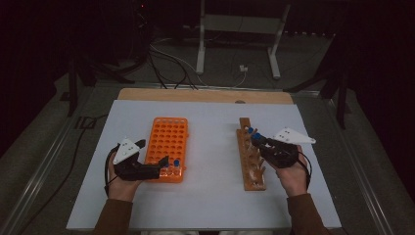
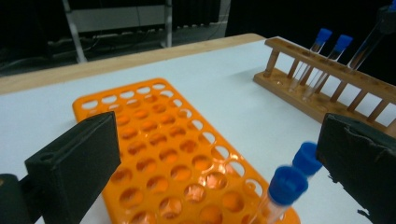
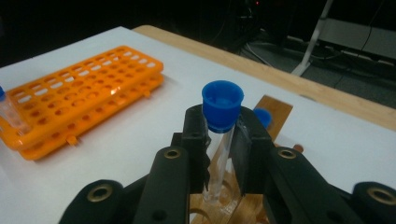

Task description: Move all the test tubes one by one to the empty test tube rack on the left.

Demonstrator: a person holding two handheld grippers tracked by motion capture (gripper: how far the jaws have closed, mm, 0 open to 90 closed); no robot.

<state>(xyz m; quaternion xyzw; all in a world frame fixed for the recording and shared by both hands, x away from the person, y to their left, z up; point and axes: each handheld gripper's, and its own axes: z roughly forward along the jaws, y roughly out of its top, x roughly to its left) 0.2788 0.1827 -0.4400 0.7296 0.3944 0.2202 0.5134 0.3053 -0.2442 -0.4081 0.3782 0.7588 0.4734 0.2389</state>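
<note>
My right gripper (image 1: 258,142) (image 3: 223,140) is shut on a clear test tube with a blue cap (image 3: 222,105). It holds the tube upright, with the lower end just above a hole of the wooden rack (image 1: 252,171) (image 3: 275,109). Another blue-capped tube (image 3: 263,116) stands in that rack behind it. My left gripper (image 1: 152,152) (image 2: 219,154) stands open at the near right corner of the orange rack (image 1: 166,137) (image 2: 154,135). Two blue-capped tubes (image 2: 287,184) in that corner lie between its jaws, untouched.
Both racks rest on a white board (image 1: 210,196) over a wooden table (image 1: 195,94). The wooden rack (image 2: 322,100) holds two more capped tubes (image 2: 341,44). Cables and a metal stand (image 1: 240,29) are on the floor beyond the table.
</note>
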